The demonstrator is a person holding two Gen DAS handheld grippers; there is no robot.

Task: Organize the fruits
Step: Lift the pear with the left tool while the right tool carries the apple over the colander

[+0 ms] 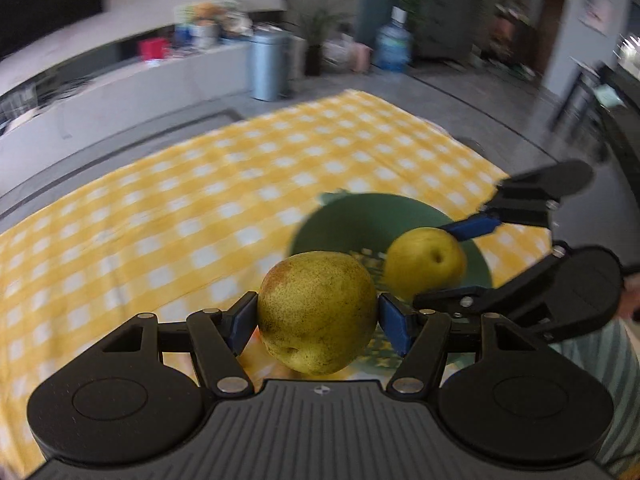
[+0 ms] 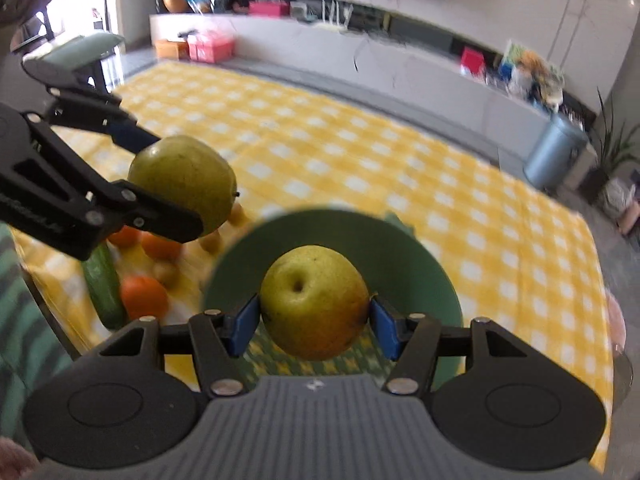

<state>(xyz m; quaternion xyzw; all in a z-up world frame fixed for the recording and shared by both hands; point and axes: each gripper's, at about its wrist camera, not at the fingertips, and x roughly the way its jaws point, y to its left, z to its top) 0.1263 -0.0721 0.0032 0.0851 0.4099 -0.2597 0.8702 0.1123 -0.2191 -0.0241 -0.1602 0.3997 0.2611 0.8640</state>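
Hovering over the green bowl (image 2: 424, 276), two pears ride clamped in blue pads: left gripper (image 1: 318, 316) grasping the speckled pear (image 1: 316, 312), right gripper (image 2: 314, 320) the other pear (image 2: 314, 302). Released together, they could collide and bounce onto the cloth (image 2: 360, 152).

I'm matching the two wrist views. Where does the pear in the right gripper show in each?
Left wrist: right of centre, over the green bowl, pinched by the right gripper: pear.
Right wrist: bottom centre, between the blue pads: pear.
Shared landmark: the bowl.
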